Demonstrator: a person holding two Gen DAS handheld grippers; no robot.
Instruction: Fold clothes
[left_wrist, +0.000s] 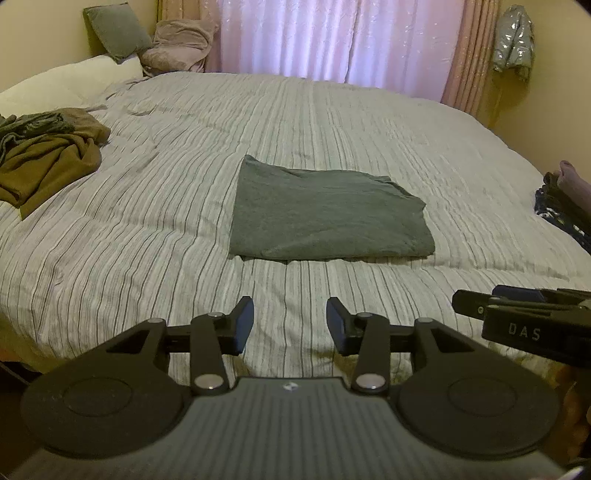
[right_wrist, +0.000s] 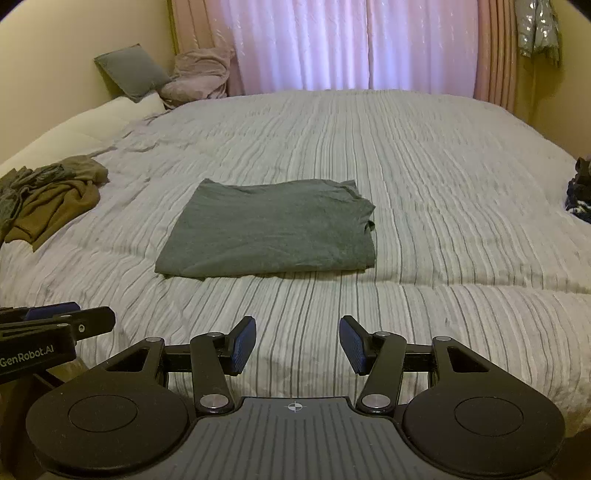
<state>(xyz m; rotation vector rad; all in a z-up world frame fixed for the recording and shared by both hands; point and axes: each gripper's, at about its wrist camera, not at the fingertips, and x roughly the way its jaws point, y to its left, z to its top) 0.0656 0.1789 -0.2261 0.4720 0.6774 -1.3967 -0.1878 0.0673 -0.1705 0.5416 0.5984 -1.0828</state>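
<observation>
A grey garment (left_wrist: 325, 214) (right_wrist: 269, 229) lies folded into a flat rectangle in the middle of the striped bed cover (left_wrist: 147, 221) (right_wrist: 443, 221). My left gripper (left_wrist: 290, 321) hovers over the bed's near edge, short of the garment, open with nothing between its fingers. My right gripper (right_wrist: 297, 341) hangs beside it at the same distance, also open and empty. Each gripper shows at the side of the other's view: the right gripper (left_wrist: 517, 314) at the right edge, the left gripper (right_wrist: 55, 321) at the left edge.
A heap of unfolded brown and grey clothes (left_wrist: 48, 158) (right_wrist: 51, 195) lies at the bed's left. Dark folded clothes (left_wrist: 565, 206) (right_wrist: 580, 195) sit at the right edge. A grey pillow (left_wrist: 116, 31) and pink bundle (left_wrist: 177, 48) rest at the head, curtains (left_wrist: 332, 37) behind.
</observation>
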